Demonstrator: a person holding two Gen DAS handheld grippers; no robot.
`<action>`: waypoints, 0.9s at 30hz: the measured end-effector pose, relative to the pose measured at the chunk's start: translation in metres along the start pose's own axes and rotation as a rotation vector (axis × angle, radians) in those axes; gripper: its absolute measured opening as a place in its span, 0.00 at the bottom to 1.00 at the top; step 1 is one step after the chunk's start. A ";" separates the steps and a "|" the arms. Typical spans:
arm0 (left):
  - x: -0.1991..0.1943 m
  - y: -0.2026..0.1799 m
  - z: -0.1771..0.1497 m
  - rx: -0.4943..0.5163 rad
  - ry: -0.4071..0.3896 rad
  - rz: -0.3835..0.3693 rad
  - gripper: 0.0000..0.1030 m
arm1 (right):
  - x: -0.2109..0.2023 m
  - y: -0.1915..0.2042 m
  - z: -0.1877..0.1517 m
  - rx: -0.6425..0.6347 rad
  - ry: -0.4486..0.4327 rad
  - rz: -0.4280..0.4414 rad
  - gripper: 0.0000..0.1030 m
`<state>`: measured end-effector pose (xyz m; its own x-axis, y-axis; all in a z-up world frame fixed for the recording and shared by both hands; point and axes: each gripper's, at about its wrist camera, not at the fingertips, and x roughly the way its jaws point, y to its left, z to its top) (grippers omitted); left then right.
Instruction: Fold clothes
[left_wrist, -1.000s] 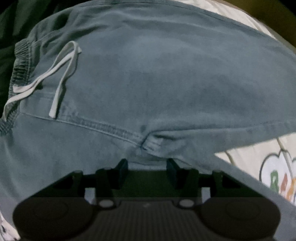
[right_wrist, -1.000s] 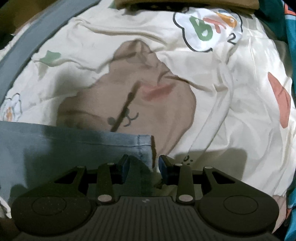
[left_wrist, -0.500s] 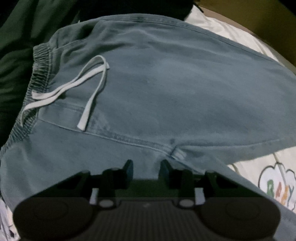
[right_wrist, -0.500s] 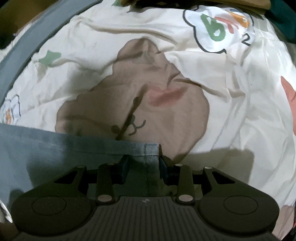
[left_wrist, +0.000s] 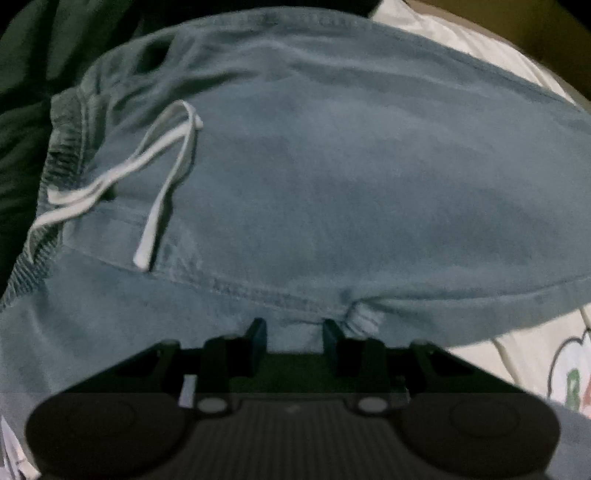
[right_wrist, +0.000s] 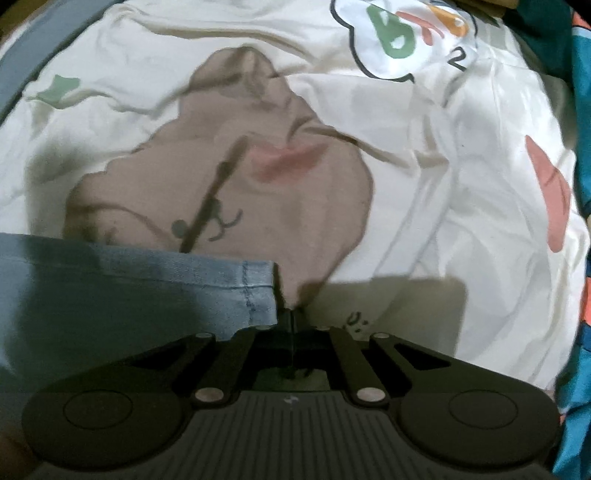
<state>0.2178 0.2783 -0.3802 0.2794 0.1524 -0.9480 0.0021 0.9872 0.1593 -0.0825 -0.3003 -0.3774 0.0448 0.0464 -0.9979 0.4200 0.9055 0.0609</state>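
- The blue denim pants (left_wrist: 332, 192) lie spread flat on a cartoon-print bedsheet (right_wrist: 461, 206). Their white drawstring (left_wrist: 162, 177) rests loose near the elastic waistband.
- The left claw (left_wrist: 294, 328) is open, fingers apart, at the crotch seam, with fabric between the tips.
- The right claw (right_wrist: 291, 321) is closed at the hem corner of a pant leg (right_wrist: 255, 291); whether it pinches the fabric cannot be told.
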 end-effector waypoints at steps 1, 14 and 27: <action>0.001 -0.002 0.002 0.005 -0.008 0.008 0.39 | -0.002 -0.001 0.000 -0.002 -0.002 0.006 0.00; -0.033 0.052 -0.006 -0.122 -0.078 -0.003 0.37 | -0.051 0.000 0.018 -0.042 -0.165 0.092 0.27; -0.044 0.194 -0.043 -0.343 -0.091 0.208 0.37 | -0.039 0.034 0.005 -0.120 -0.110 0.161 0.28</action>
<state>0.1645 0.4656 -0.3192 0.3242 0.3612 -0.8743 -0.3798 0.8962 0.2294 -0.0655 -0.2734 -0.3365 0.2042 0.1535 -0.9668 0.2889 0.9342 0.2094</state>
